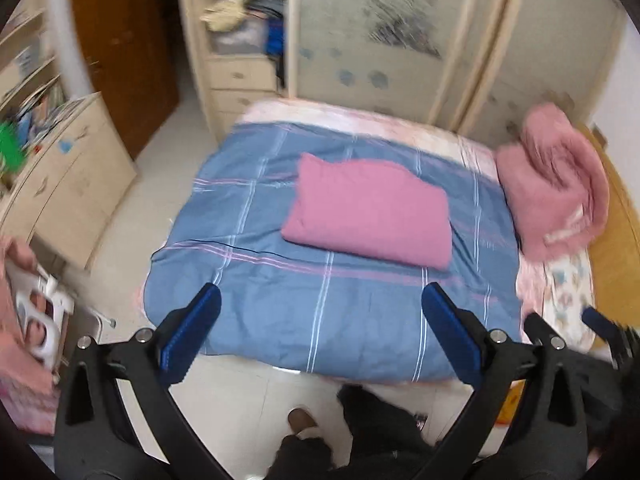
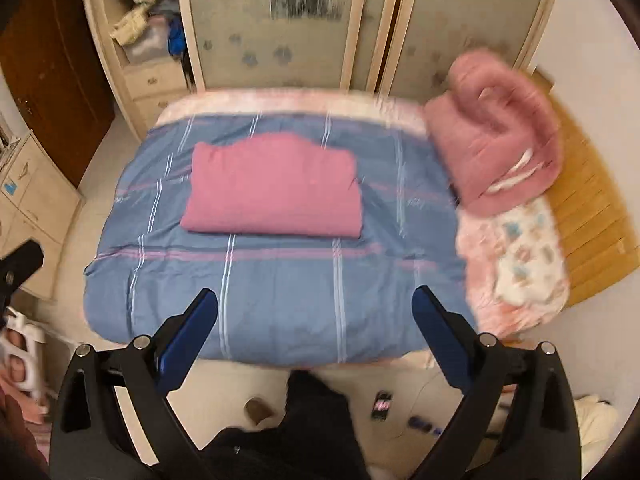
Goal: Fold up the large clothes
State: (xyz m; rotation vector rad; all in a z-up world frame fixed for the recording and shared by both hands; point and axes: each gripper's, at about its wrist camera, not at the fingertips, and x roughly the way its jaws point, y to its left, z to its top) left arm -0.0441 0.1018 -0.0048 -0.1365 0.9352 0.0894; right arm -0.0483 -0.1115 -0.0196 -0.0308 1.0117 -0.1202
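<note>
At the bottom of each wrist view a gripper stands with jaws wide and nothing between them, the left gripper and the right gripper both over the near edge of the blue quilt; a dark trouser leg shows between the arms. At mid-frame a folded pink garment lies flat on the quilt; at upper right a pink bundle sits at the bed's corner; a wardrobe fills the top.

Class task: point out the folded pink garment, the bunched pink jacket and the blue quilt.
folded pink garment [image 2: 276, 188], right wrist view, top face.
bunched pink jacket [image 2: 496, 128], right wrist view, middle.
blue quilt [image 1: 320, 304], left wrist view, near part.
</note>
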